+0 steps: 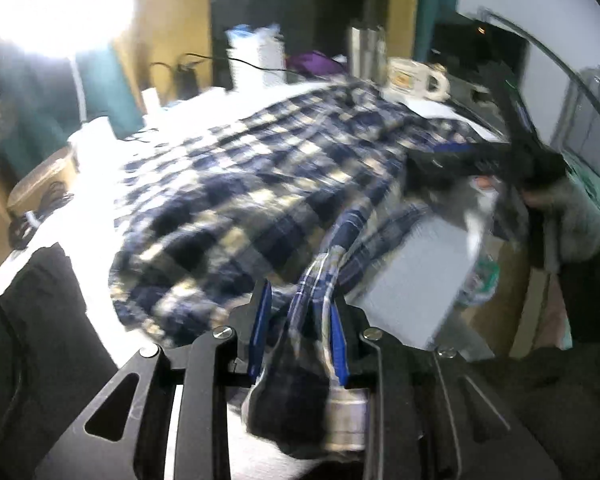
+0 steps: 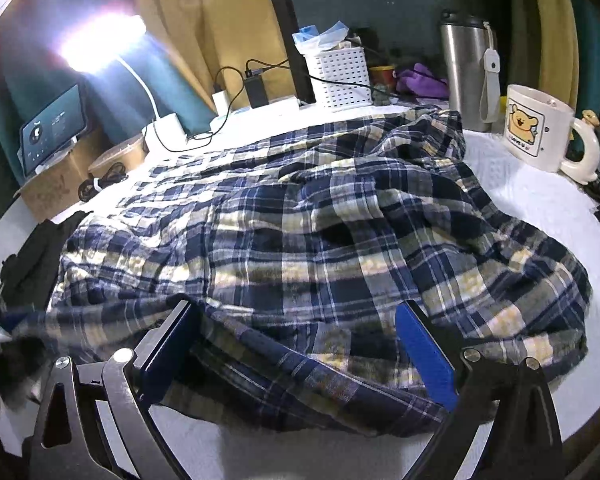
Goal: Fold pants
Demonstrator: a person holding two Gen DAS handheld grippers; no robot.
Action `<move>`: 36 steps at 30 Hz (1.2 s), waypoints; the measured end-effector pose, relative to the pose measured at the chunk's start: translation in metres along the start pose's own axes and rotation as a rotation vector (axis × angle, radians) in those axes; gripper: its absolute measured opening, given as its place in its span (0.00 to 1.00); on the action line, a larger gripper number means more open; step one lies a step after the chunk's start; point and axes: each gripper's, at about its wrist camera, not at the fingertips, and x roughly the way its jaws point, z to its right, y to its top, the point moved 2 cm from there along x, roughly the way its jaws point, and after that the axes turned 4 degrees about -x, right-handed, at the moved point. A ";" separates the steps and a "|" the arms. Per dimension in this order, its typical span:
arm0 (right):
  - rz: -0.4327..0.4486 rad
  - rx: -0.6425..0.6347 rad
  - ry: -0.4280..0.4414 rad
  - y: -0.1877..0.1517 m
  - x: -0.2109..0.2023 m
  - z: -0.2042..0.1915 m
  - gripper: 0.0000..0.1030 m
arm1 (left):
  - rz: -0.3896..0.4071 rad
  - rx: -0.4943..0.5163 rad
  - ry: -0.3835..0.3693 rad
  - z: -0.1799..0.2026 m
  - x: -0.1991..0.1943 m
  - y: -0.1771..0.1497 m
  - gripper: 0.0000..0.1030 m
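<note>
Two grippers are on the job, and I see them in different states. My left gripper (image 1: 297,320) has its blue-padded fingers (image 1: 259,328) drawn narrow around a bunched strand of the plaid pants (image 1: 259,184), the fabric pinched between them and trailing up and away toward the main heap; that view is motion-blurred, so finer detail is lost. My right gripper (image 2: 300,352) has its fingers (image 2: 424,352) spread wide, one on each side of the near hem of the pants (image 2: 300,232), with cloth lying between them but not clamped.

The pants lie rumpled across the white tabletop (image 2: 540,208), covering most of it from the near edge to the far clutter. At the far right a white mug (image 2: 540,128) with a yellow bear print stands just beside the fabric, and a steel tumbler (image 2: 466,72) stands behind it to the left. A white perforated basket (image 2: 338,76) sits far centre, a bright lamp (image 2: 99,40) glares far left, and a tablet (image 2: 53,132) leans on a cardboard box at the left.
</note>
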 end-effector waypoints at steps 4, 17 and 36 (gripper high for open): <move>0.016 -0.028 -0.016 -0.010 -0.010 -0.003 0.96 | 0.002 -0.062 0.008 -0.015 0.011 0.005 0.25; 0.046 -0.038 -0.047 -0.019 -0.010 0.015 0.97 | -0.014 -0.111 -0.086 -0.014 0.014 0.016 0.75; 0.044 -0.010 -0.062 -0.010 -0.020 0.038 0.98 | -0.004 -0.003 0.013 -0.003 0.008 -0.014 0.06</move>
